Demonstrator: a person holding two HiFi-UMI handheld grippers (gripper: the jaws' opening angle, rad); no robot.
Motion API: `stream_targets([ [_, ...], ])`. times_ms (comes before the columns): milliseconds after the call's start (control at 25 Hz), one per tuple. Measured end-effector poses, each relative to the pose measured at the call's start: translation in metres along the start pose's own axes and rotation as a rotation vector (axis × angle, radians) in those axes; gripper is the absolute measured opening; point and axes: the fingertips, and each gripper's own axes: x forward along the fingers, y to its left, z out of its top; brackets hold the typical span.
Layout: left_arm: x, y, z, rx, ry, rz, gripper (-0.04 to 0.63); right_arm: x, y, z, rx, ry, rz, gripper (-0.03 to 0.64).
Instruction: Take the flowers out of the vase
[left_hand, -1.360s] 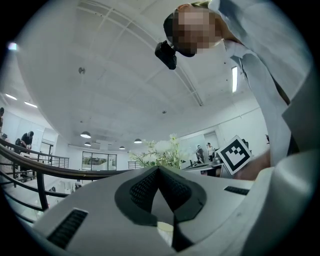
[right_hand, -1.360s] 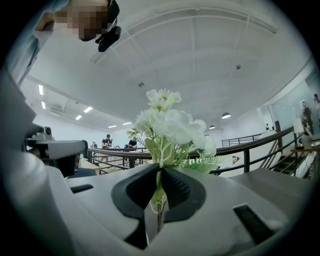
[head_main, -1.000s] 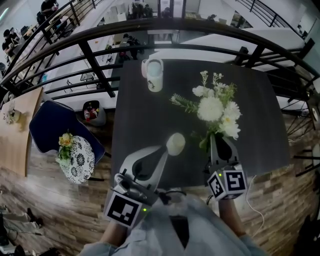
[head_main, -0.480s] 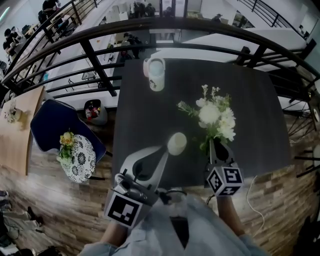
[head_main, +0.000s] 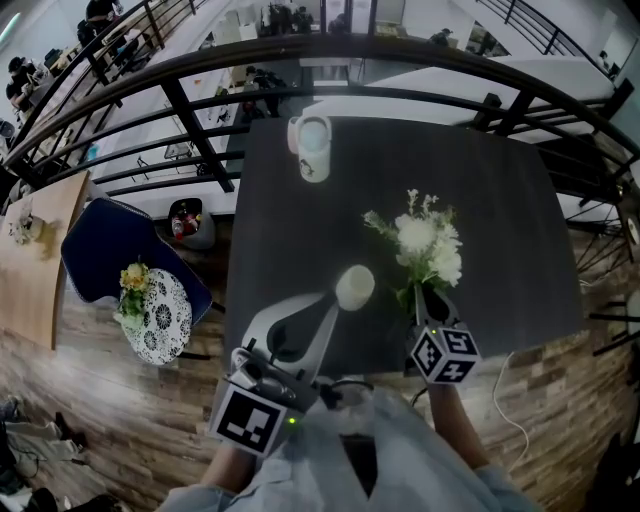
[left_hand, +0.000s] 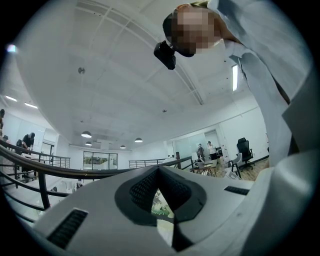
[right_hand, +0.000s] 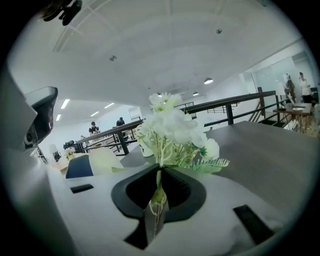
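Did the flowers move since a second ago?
Yes. The flowers dropped lower in the head view, farther from the white mug.

Pale grey moulded left gripper (head_main: 330, 300) and right gripper (head_main: 428, 296): black ribbed pads (right_hand: 132, 190), black-and-white square-marker cubes (head_main: 443, 355); shirt (head_main: 400, 450) apparently pale blue-grey.

Dark square table (head_main: 500, 200), seen from above. Standing on it: a white mug (head_main: 312, 147) close to the far edge and a small pale vase (head_main: 353, 287) near the front edge, well apart from each other

Left claw (left_hand: 161, 212) on pale vase (left_hand: 164, 231)
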Motion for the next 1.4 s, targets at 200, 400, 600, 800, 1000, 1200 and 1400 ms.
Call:
stream_targets([
  [200, 0.000, -0.003, 0.001, -0.002, 0.002, -0.009, -0.002, 0.007, -0.006, -0.017, 0.041, 0.043, -0.006, 0.025],
  [400, 0.003, -0.007, -0.001, 0.004, 0.012, -0.023, -0.002, 0.014, -0.012, -0.034, 0.049, 0.091, -0.017, 0.025],
  [600, 0.002, -0.007, -0.002, 0.000, 0.008, -0.024, -0.002, 0.018, -0.015, -0.054, 0.062, 0.140, -0.026, 0.025],
  [800, 0.000, -0.005, -0.007, -0.001, 0.012, -0.023, -0.002, 0.023, -0.016, -0.071, 0.077, 0.177, -0.034, 0.025],
  [1000, -0.001, -0.004, -0.006, -0.005, 0.011, -0.018, -0.002, 0.026, -0.016, -0.078, 0.059, 0.205, -0.041, 0.025],
  [1200, 0.001, -0.002, -0.006, -0.004, 0.011, -0.016, -0.002, 0.029, -0.015, -0.076, 0.022, 0.202, -0.044, 0.032],
  [1400, 0.004, -0.003, -0.006, -0.013, 0.012, -0.014, -0.002, 0.028, -0.014, -0.066, 0.006, 0.176, -0.032, 0.041],
])
